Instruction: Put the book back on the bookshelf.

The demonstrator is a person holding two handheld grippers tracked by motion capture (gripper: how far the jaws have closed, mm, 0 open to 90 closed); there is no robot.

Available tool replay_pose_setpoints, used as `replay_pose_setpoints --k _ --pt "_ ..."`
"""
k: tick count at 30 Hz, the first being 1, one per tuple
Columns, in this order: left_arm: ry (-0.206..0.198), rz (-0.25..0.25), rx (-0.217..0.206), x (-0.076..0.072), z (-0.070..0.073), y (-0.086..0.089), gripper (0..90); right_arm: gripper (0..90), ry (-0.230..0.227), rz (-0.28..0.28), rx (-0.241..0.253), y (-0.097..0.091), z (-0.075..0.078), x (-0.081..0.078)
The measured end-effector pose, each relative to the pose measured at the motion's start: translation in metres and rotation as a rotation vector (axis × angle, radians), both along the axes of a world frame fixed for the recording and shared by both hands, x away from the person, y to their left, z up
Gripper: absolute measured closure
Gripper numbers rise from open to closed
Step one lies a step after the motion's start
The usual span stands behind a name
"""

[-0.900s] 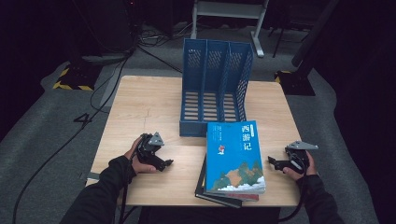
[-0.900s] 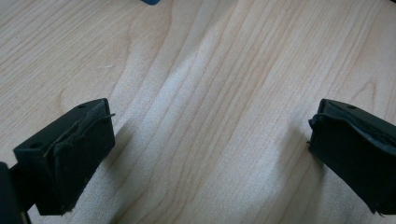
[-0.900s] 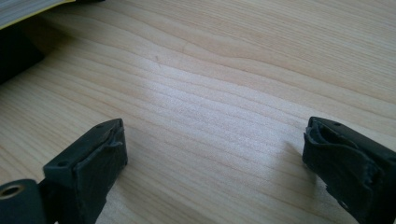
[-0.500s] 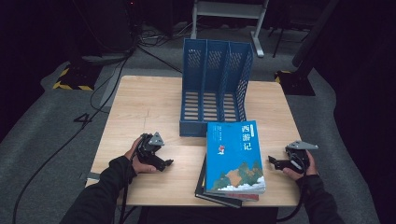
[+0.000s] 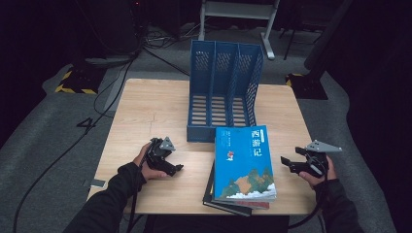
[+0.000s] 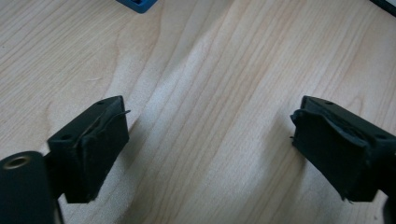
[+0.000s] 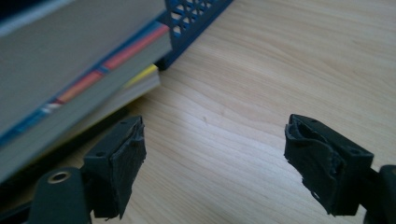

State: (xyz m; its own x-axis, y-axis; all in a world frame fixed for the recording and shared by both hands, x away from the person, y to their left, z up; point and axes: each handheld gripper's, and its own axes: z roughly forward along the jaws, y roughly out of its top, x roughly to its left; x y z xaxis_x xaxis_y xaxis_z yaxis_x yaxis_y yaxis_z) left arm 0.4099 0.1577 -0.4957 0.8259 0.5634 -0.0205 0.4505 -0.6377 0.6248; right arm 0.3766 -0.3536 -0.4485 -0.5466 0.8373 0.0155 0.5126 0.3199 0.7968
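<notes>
A stack of books lies near the table's front edge, topped by a blue-covered book (image 5: 244, 162) with Chinese title characters; its page edges (image 7: 70, 88) fill the upper left of the right gripper view. Behind it stands a blue three-slot file rack (image 5: 223, 92). My left gripper (image 5: 174, 168) rests on the wood left of the stack, open, jaws wide over bare table (image 6: 210, 135). To the right of the stack my right gripper (image 5: 287, 163) points at the books, open with nothing between its pads (image 7: 123, 161).
The wooden table (image 5: 150, 107) has bare room left of and behind the left gripper. The rack's corner (image 6: 137, 4) shows at the top of the left gripper view. Cables and a metal stand (image 5: 238, 12) sit on the dark floor beyond.
</notes>
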Motion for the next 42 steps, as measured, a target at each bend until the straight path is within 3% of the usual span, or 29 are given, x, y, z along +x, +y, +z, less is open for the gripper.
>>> replay_pose_setpoints --k 2,4,7,8,13,16,18,26,30,36,39,42 --pt "0.004 -0.005 0.001 0.0 0.001 -0.001 19.3 20.2 0.001 0.018 0.002 0.005 0.005 -0.002" --pt "0.01 -0.014 0.007 -0.001 0.001 -0.004 17.2 19.8 -0.001 0.028 -0.008 0.009 0.008 -0.004" --pt "0.008 -0.029 -0.014 -0.002 0.004 -0.01 17.4 19.8 -0.024 0.046 -0.013 0.014 0.019 -0.01" --pt "-0.013 -0.041 -0.011 -0.003 0.007 -0.015 17.8 19.8 -0.024 0.05 -0.008 0.014 0.022 -0.012" --pt "-0.028 -0.065 -0.025 -0.004 0.013 -0.028 19.1 19.8 -0.041 0.091 0.013 0.021 0.038 -0.02" --pt "-0.036 -0.073 -0.025 -0.003 0.015 -0.033 19.1 20.5 -0.051 0.102 -0.006 0.027 0.045 -0.023" --pt "-0.04 -0.085 -0.019 -0.002 0.017 -0.041 19.1 20.4 -0.048 0.126 -0.016 0.036 0.054 -0.027" --pt "-0.077 -0.095 -0.038 0.003 0.024 -0.056 20.1 20.8 -0.03 0.184 -0.023 0.055 0.067 -0.033" --pt "-0.098 -0.097 -0.043 0.008 0.029 -0.061 20.2 21.1 0.021 0.223 -0.019 0.065 0.062 -0.031" --pt "-0.116 -0.118 -0.04 0.014 0.029 -0.077 20.9 17.5 0.173 0.269 0.0 0.073 0.047 -0.023" --pt "-0.12 -0.125 -0.058 0.017 0.031 -0.084 21.0 15.6 0.244 0.279 0.058 0.07 0.041 -0.018" --pt "-0.142 -0.125 -0.065 0.02 0.032 -0.093 21.8 15.0 0.297 0.326 0.099 0.068 0.036 -0.012"
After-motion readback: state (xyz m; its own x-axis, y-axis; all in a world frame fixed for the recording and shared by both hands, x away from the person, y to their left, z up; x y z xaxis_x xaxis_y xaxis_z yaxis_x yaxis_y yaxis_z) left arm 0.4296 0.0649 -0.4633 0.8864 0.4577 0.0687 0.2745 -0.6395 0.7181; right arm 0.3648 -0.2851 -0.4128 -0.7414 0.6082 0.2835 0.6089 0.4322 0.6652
